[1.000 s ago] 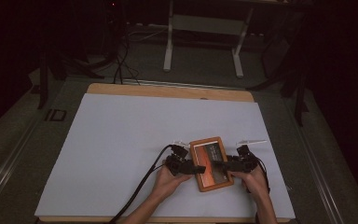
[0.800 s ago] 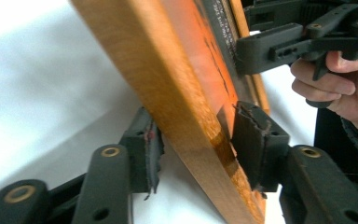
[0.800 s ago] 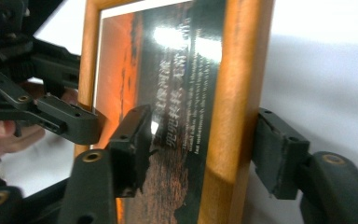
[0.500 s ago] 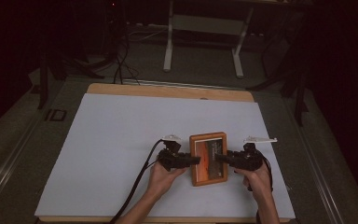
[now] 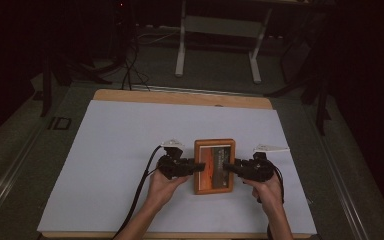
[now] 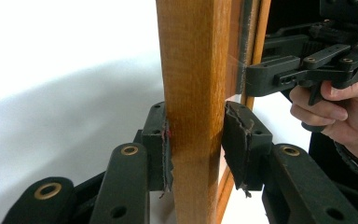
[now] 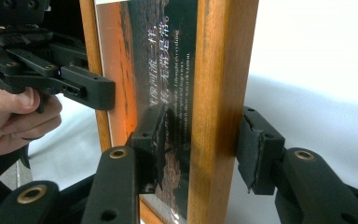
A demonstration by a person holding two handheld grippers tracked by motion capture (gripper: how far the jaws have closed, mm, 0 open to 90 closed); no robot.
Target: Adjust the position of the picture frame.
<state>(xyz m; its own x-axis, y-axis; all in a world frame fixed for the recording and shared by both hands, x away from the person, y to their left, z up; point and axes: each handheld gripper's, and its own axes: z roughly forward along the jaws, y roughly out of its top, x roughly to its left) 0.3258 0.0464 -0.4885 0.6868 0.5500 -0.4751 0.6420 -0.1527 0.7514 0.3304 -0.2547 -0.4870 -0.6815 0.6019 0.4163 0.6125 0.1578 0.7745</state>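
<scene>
Picture frame [image 5: 214,166]: wooden, orange-brown, lying near the front middle of the white sheet, long sides running near to far; its print shows a dark and orange scene with lines of pale text [image 7: 165,70].
Left gripper [image 5: 196,166]: held in the person's left hand [image 5: 164,184] at the frame's left side; in the left gripper view its two padded jaws are closed on the frame's wooden rail [image 6: 196,112], one pad on each face.
Right gripper [image 5: 227,167]: held in the right hand [image 5: 269,187] at the frame's right side; in the right gripper view one pad lies against the glazed face, while the other seems to stand just off the rail's [image 7: 221,93] outer edge, so whether it is clamped cannot be told.
Frame attitude: from above it is hard to tell whether the frame rests on the sheet or is raised off it.
White sheet [image 5: 130,150]: covers most of the table top.
Table [image 5: 180,97]: wooden edge shows along the far side, beyond the sheet.
Cable [image 5: 140,192]: black, trailing from the left gripper toward the near edge.
Stand [image 5: 217,45]: pale metal legs on the floor, well beyond the table.
</scene>
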